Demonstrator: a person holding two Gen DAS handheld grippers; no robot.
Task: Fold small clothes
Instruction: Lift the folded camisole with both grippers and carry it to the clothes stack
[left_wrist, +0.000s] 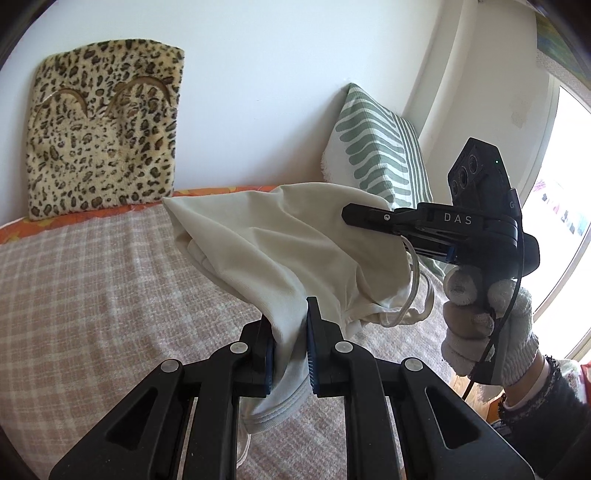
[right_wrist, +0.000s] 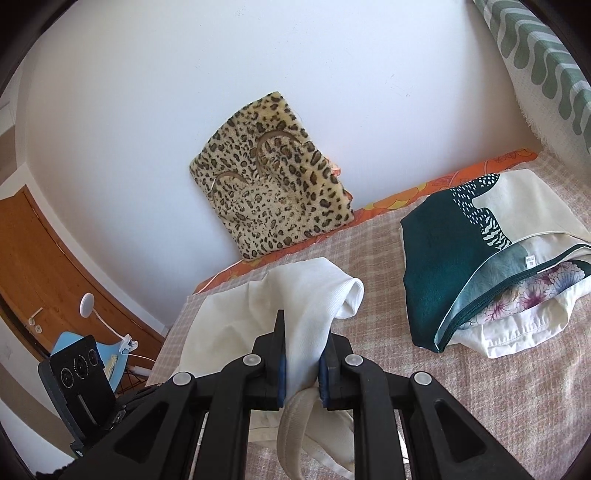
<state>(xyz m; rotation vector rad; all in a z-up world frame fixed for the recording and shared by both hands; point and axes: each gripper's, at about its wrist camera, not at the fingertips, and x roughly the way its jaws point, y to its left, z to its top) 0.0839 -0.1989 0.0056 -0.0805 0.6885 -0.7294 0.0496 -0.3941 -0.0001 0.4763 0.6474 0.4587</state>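
A small cream-white garment (left_wrist: 277, 236) hangs stretched between both grippers above the checked bed cover (left_wrist: 92, 280). At the bottom of the left wrist view, my left gripper (left_wrist: 290, 314) is shut on one ribbed edge of it. My right gripper (left_wrist: 354, 215), held by a gloved hand (left_wrist: 487, 325), comes in from the right and is shut on the far side. In the right wrist view the right gripper (right_wrist: 303, 332) pinches the same garment (right_wrist: 306, 291). A looped strap hangs below its jaws and the rest of the cloth drapes onto the bed.
A pile of folded clothes (right_wrist: 443, 258), dark green on top, lies on the bed to the right. A leopard cushion (left_wrist: 107, 133) and a green-striped pillow (left_wrist: 376, 147) lean on the wall. A wooden door (right_wrist: 48, 258) is at left and a bright window (left_wrist: 565, 192) at right.
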